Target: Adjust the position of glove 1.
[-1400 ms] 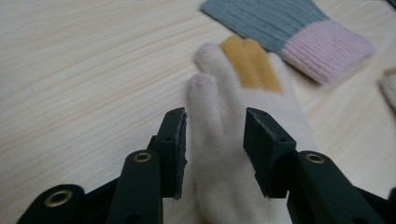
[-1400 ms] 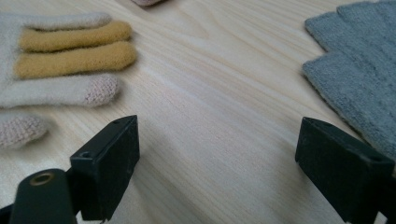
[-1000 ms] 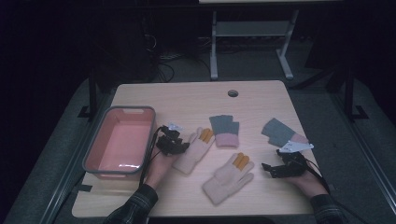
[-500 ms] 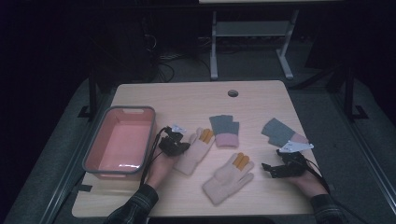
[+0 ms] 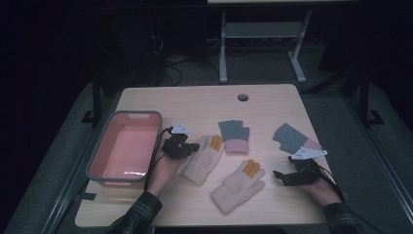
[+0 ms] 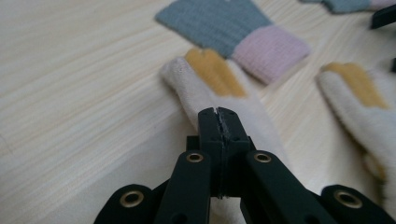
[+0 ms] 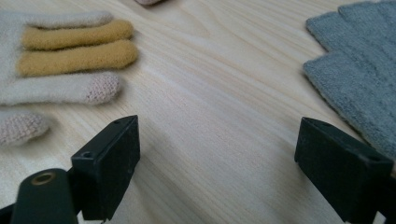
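The left gripper (image 5: 192, 147) has its jaws clenched on the edge of a cream glove (image 5: 203, 159) with orange fingers; in the left gripper view the two black jaws meet tightly, with the cream knit (image 6: 219, 93) pinched between them. The jaws have just been closing on this glove. The glove lies on the wooden table (image 5: 195, 102), just beside the pink bin (image 5: 124, 148), which stands at the left side of the table. A second cream glove (image 5: 239, 183) lies near the front edge, between both hands. A grey glove with pink cuff (image 5: 234, 136) lies behind the cream ones, and another grey glove (image 5: 291, 138) lies at the right. The right gripper (image 5: 281, 176) rests low over the table with its jaws released and wide apart; between them is bare wood, the second cream glove at one side and grey knit at the other.
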`<move>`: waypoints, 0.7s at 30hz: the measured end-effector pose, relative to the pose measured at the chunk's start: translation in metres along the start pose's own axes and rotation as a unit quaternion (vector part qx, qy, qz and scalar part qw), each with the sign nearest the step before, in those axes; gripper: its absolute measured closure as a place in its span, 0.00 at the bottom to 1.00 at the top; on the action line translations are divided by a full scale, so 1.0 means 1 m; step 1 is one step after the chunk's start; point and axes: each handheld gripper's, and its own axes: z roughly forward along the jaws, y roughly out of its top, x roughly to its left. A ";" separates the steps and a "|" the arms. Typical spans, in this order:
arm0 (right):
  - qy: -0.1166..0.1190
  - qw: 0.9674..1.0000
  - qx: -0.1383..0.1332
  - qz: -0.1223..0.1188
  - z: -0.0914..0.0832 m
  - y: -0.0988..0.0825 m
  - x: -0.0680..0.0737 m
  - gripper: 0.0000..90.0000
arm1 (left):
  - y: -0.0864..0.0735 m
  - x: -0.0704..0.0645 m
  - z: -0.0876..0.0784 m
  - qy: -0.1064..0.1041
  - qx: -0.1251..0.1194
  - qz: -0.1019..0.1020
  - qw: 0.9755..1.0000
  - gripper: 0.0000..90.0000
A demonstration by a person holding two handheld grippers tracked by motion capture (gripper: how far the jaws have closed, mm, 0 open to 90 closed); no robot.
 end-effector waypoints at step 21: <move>0.036 0.999 -0.021 -0.026 -0.010 0.012 0.021 0.31 | 0.014 -0.017 -0.029 -0.065 -0.044 0.036 0.996 1.00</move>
